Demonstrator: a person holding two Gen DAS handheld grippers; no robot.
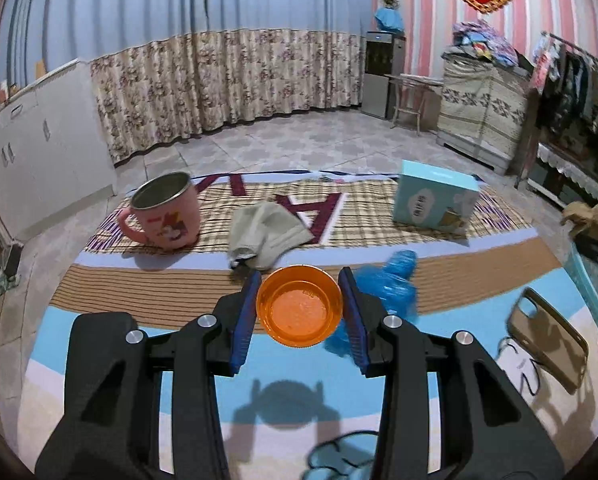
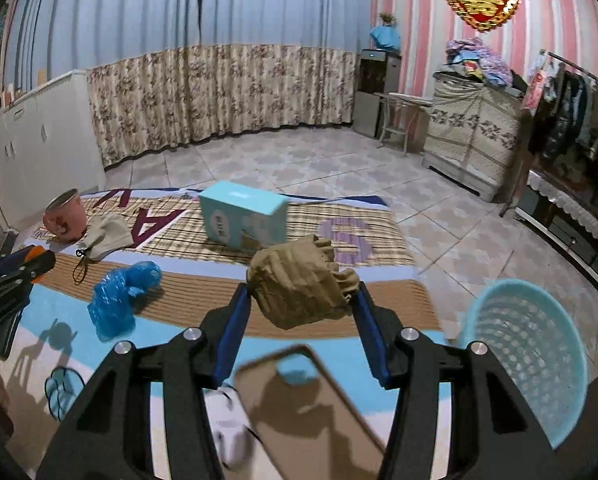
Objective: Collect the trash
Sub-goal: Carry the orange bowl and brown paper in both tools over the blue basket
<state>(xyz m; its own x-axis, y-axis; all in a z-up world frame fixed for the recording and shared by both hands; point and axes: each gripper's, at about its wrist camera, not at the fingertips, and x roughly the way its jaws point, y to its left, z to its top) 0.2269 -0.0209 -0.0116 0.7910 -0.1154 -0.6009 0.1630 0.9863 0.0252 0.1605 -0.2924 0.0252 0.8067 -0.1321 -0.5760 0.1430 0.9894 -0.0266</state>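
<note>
My left gripper (image 1: 299, 307) clasps an orange lid (image 1: 299, 305) by its rim, above the mat (image 1: 203, 360); it looks stiff, light and slick, so opposite rim edges seem the best hold. My right gripper (image 2: 302, 295) pinches a crumpled brown paper wad (image 2: 299, 284), probably soft and weightless. Just right sits the blue basket (image 2: 527, 352). Farther out on the mat lie a blue plastic bag (image 2: 119, 300), a mask (image 1: 265, 234), a box (image 1: 433, 202) and a pink mug (image 1: 165, 210).
</note>
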